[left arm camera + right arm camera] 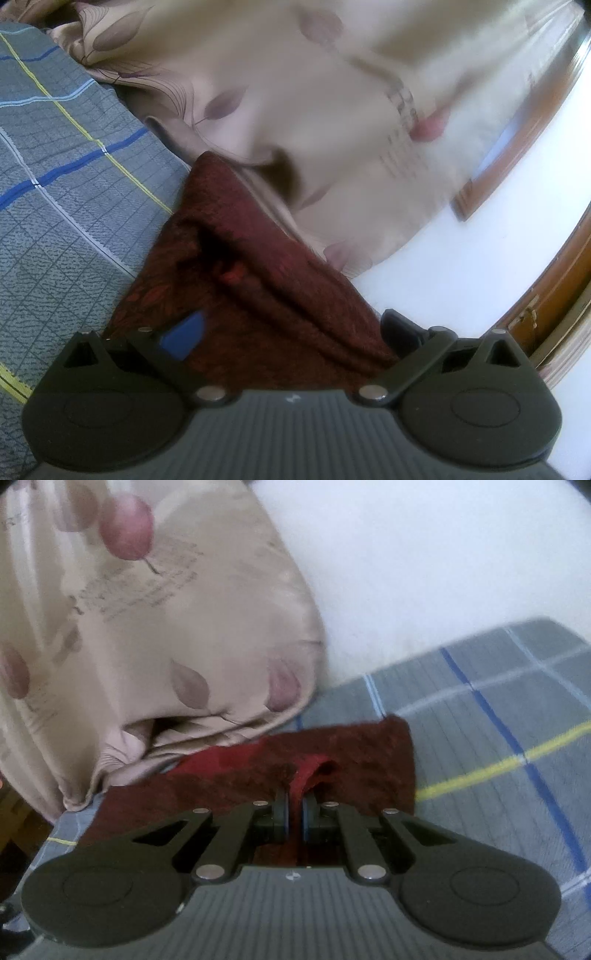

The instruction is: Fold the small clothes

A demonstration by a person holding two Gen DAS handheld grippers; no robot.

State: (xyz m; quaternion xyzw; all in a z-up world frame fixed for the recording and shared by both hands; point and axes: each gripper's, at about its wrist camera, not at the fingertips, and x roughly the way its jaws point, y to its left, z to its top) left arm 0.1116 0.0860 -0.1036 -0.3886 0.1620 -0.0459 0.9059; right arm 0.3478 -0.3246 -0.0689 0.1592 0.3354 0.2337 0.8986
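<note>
- The small cloth (354, 760) was dark red, thick and fuzzy, with a bumpy pattern woven in (a bit like a little towel).
- There was one red cloth. It lay on the bedsheet (498, 738), just in front of the pillow (166, 627) and touching the pillow's lower edge.
- The bedsheet was grey and looked ribbed, with blue, pale blue and yellow lines that made big squares.
- The pillow was one big, soft, puffy thing in smooth beige cloth with dull purple leaves printed on it.
- The right gripper (295, 816) had its two black fingers squeezed almost together. A raised fold of the red cloth was pinched between the blue pads (286, 818).
- The left gripper (291, 332) had its jaws spread wide. The red cloth lay bunched between them, in front of the pillow, and one blue pad (186, 334) was right against it. I could not tell if the other finger (400, 328) touched the cloth, so it did not look like a grip.
- Beside the pillow there was a white wall (461, 258) and one brown wooden frame (546, 273).
- The pillow stood close behind the cloth and hid the sheet there.
- The pillow was blurry in the left view.
</note>
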